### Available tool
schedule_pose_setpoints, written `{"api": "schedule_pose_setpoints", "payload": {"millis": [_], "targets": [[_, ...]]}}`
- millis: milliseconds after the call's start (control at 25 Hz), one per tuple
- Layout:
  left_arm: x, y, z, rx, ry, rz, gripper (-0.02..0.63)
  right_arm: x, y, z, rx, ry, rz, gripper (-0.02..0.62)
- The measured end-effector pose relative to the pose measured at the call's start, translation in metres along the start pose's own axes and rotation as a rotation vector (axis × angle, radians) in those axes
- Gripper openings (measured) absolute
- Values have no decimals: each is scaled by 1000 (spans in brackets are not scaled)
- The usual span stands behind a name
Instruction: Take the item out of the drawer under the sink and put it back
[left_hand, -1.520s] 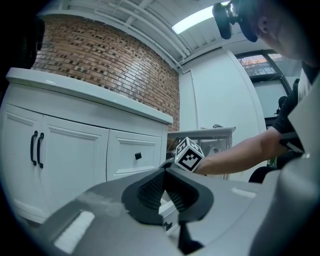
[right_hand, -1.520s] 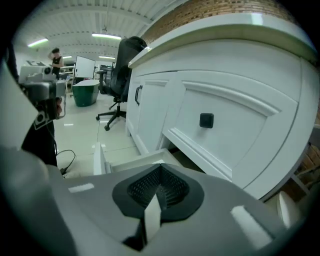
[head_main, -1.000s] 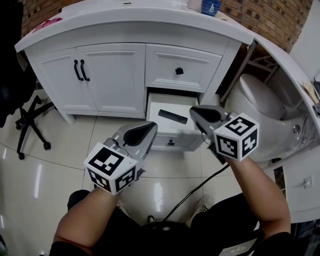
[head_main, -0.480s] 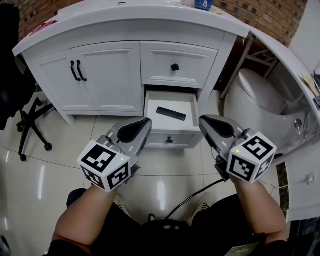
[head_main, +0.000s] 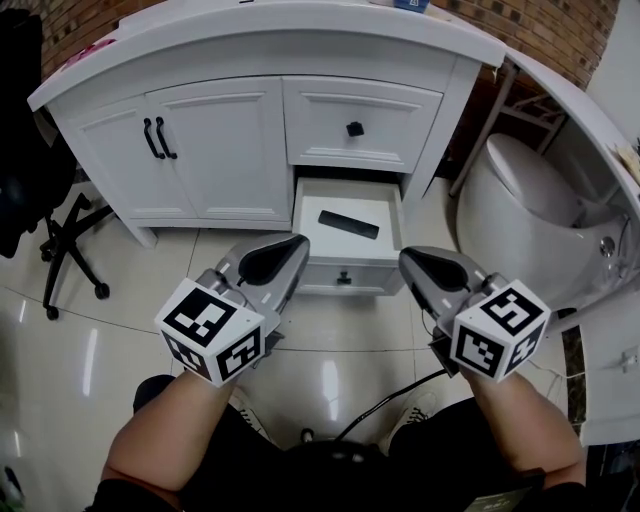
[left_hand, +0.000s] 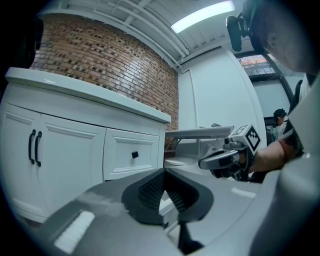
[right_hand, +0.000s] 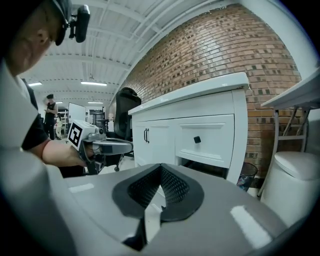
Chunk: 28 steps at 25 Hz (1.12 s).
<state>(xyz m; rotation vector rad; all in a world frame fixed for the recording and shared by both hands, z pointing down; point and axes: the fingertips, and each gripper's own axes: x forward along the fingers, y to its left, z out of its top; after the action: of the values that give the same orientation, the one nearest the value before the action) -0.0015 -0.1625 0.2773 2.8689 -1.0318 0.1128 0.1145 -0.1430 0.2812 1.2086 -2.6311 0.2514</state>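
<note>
Right gripper view looks along my right claw (right_hand: 161, 167), and its two jaws are pressed together with nothing between them. My left claw (left_hand: 164, 171) is pressed together too and holds nothing. Both claws hang side by side just in front of the open drawer (head_main: 370, 272). The flat black item (head_main: 349, 224) lies inside it on the white bottom, apart from both claws. Here is what I think could go wrong. If I reach in with my jaws together, I will only push the item to the back. It is thin and lies flat, so it may slip out of my pinch. I might also bump the drawer front and shove it closed.
</note>
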Motion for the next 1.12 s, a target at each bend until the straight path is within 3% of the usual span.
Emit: {"api": "schedule_pose_setpoints", "payload": {"millis": [560,1120], "targets": [[-9,-11,9,20,-13,2,5,-13,1,6,-4,-39,-6,8],[-53,-52,21,35,-32,1,5,-61,45,13,0,-84,-4,8]]}}
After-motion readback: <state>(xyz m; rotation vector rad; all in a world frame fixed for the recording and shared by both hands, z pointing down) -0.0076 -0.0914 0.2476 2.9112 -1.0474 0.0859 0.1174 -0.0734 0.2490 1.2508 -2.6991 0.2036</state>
